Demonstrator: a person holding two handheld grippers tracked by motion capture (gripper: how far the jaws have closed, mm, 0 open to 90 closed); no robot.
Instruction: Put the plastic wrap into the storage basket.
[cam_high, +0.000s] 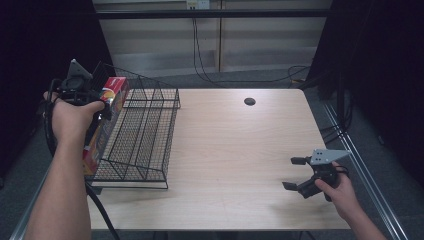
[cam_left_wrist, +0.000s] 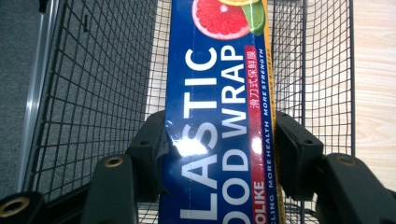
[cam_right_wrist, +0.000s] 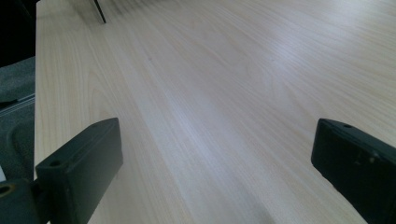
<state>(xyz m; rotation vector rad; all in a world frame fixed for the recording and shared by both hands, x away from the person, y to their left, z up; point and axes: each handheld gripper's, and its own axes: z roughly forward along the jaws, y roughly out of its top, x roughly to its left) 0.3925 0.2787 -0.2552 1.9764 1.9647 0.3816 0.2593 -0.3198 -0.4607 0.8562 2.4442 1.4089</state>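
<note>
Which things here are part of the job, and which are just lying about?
In the job: plastic wrap box, clamped by left gripper; wire rack.
Lying about: right gripper, open above the table; dark round hole; cables.

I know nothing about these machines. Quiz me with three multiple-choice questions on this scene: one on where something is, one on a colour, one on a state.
1. Where does the wire rack stand?
A. At the left end of the wooden table
B. At the table's right end
C. On the floor

2. What is the main colour of the plastic food wrap box?
A. Green
B. Blue
C. White

3. How does the right gripper stand?
A. Shut on the box
B. Shut on the rack
C. Open, holding nothing

Answers:
1 A: the high view shows the rack by the table's left edge.
2 B: the left gripper view shows white letters on blue, with citrus fruit printed at the top.
3 C: its jaws stand wide apart above bare wood, while the left gripper clamps the box.
</note>
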